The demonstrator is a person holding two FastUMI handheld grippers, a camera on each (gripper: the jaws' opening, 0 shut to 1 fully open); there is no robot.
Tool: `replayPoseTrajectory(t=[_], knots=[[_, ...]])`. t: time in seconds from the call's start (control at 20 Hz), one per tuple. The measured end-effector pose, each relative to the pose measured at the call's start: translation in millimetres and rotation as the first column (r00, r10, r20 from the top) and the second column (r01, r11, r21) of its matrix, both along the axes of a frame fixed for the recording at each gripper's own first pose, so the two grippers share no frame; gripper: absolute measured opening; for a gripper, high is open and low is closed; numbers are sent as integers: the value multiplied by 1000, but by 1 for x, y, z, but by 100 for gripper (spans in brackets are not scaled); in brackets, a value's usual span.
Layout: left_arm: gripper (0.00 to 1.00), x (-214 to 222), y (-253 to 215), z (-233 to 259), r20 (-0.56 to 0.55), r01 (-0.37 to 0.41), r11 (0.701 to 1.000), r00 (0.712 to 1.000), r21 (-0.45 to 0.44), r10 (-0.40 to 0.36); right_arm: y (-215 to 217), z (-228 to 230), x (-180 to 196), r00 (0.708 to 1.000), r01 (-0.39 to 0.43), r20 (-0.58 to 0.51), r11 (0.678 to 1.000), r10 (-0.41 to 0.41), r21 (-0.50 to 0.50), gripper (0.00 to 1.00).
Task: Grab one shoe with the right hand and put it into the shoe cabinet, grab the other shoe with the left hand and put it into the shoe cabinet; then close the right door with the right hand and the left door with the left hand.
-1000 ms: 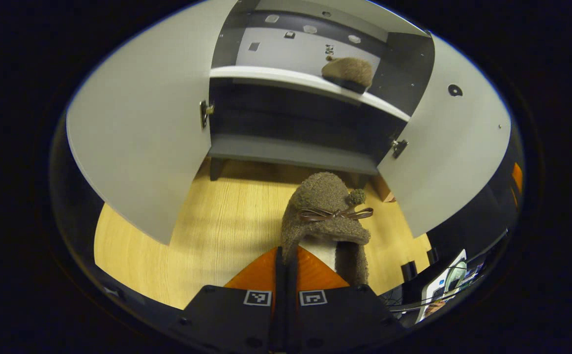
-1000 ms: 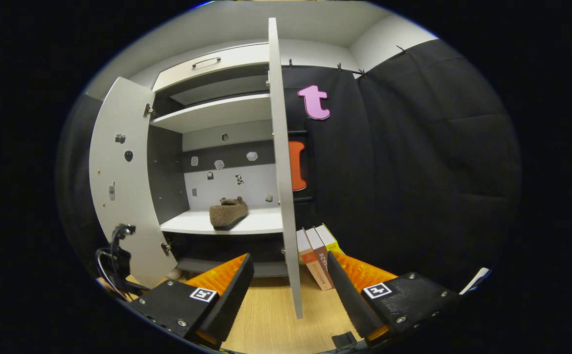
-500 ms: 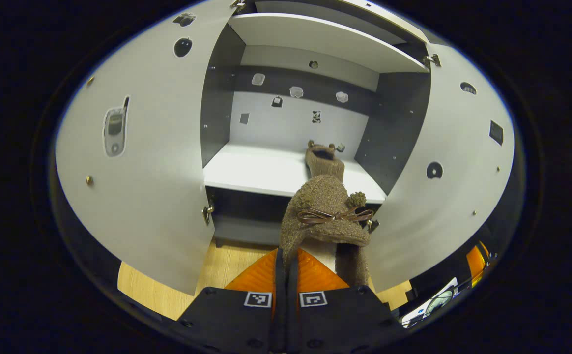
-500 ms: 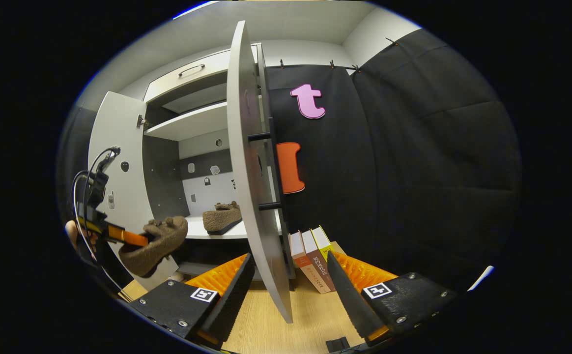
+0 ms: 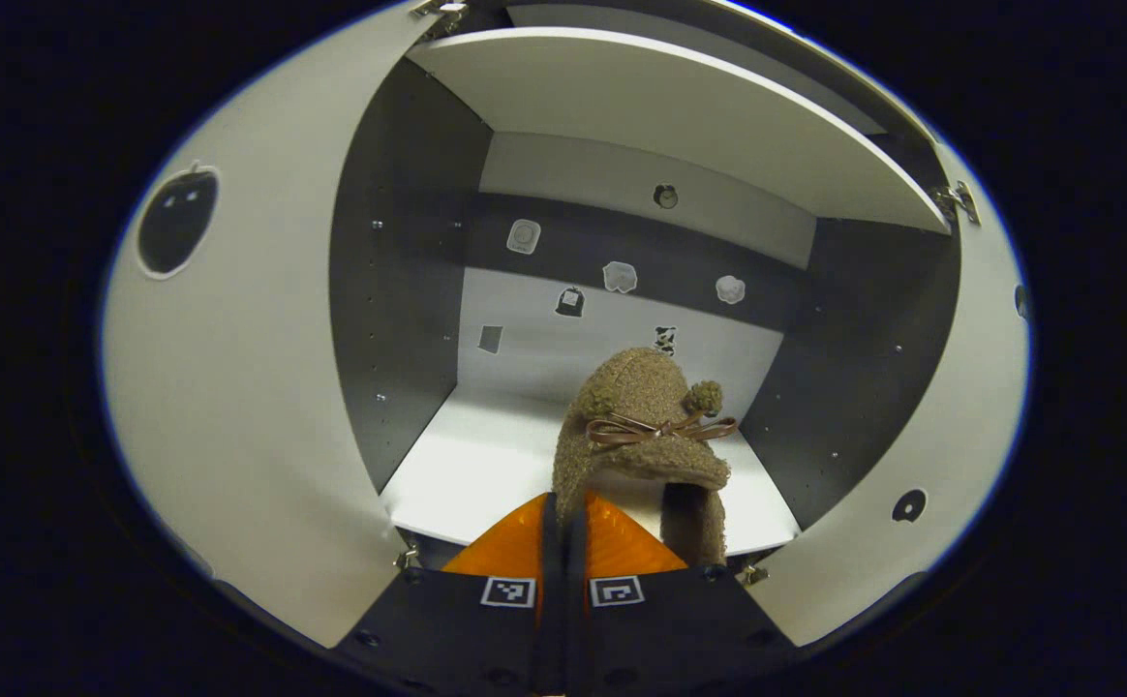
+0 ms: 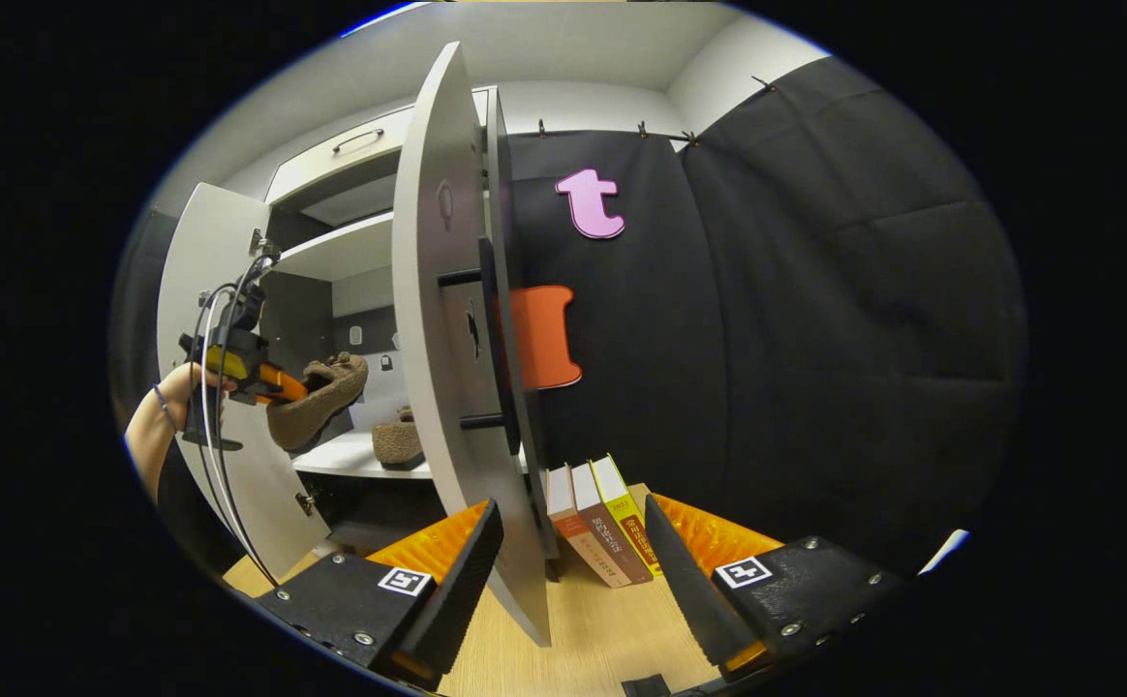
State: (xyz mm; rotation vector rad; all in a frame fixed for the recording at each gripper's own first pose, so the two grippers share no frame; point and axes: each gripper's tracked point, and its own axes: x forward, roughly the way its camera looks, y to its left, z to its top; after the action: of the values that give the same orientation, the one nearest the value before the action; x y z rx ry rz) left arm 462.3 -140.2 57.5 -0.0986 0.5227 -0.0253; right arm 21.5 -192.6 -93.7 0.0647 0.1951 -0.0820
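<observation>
Pale wooden flooring (image 6: 602, 639) runs under the open white shoe cabinet (image 5: 641, 106), whose dark side walls frame a white shelf (image 5: 467, 474) and a back panel dotted with small stickers. In the left gripper view, the left gripper (image 5: 563, 528) is clenched on the rim of a fuzzy brown slipper with a thin bow (image 5: 646, 426), held over the shelf's front edge at about 6 o'clock; the left door (image 5: 234, 407) and right door (image 5: 951, 455) stand wide at 9 and 3 o'clock. In the right gripper view, the right gripper (image 6: 568, 571) hangs released, fingers apart, with the right door's edge directly ahead at 12 o'clock and a row of leaning books (image 6: 597, 523) just beyond it. The other fuzzy brown slipper (image 6: 397, 440) rests on the shelf. Compared with half a second ago, the held slipper has risen from below shelf level into the opening, and the cabinet looms closer.
</observation>
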Motion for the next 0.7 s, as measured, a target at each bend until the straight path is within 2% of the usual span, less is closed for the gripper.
replayPoseTrajectory(t=[0.15,0.25,0.45,0.55,0.65,0.7], knots=[[6,42,6,-17,-30,-17,1000,999,11,18,-9,-2,8,1000,24,-9,1000,-24,-7,91],[6,63,2,-37,-70,-14,1000,997,-13,13,-12,-5,9,999,39,-18,999,-40,-8,91],[6,87,8,-68,-127,7,1000,992,12,-5,-21,-7,7,997,76,-28,997,-77,-32,91],[7,90,10,-84,-165,-14,1000,986,8,15,-24,-8,5,995,91,-34,995,-92,-32,91],[13,85,10,-92,-196,-24,1000,980,-10,21,-25,-9,4,994,102,-42,995,-103,-24,92],[25,84,14,-89,-185,-34,999,982,1,33,-26,-11,4,993,106,-44,994,-107,-24,92]])
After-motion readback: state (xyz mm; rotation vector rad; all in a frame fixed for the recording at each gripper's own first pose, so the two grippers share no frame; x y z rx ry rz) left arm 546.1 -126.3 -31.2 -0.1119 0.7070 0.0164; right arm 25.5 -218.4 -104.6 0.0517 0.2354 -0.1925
